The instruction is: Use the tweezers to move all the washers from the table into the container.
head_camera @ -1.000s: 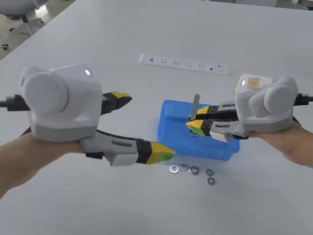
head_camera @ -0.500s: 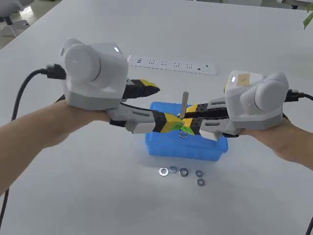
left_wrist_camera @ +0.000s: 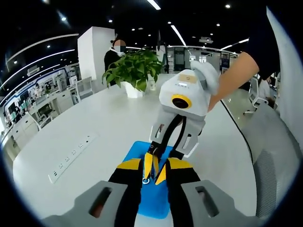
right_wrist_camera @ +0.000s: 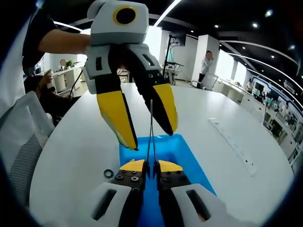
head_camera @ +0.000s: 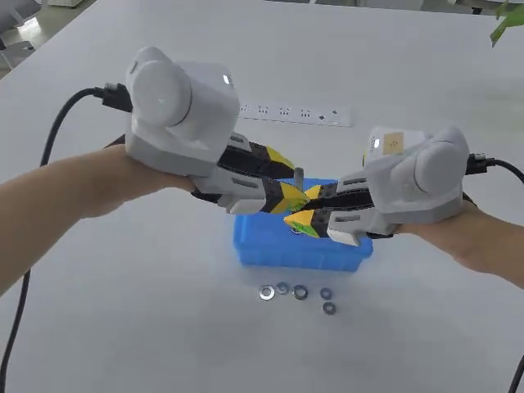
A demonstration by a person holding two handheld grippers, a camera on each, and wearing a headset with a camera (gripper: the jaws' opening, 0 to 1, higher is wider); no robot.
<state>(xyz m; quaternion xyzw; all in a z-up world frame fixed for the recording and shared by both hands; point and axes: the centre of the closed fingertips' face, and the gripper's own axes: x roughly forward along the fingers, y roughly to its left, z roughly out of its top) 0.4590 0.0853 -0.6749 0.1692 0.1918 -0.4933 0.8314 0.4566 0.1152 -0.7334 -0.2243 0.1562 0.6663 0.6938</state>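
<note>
Open-plan office: long white table (left_wrist_camera: 94, 118), mesh chair (right_wrist_camera: 21, 127), potted plant (left_wrist_camera: 132, 71), ceiling strip lights (left_wrist_camera: 179, 35).

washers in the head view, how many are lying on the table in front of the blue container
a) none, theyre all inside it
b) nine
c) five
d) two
c: five washers lie in a loose row on the table, just in front of the blue container.
</note>
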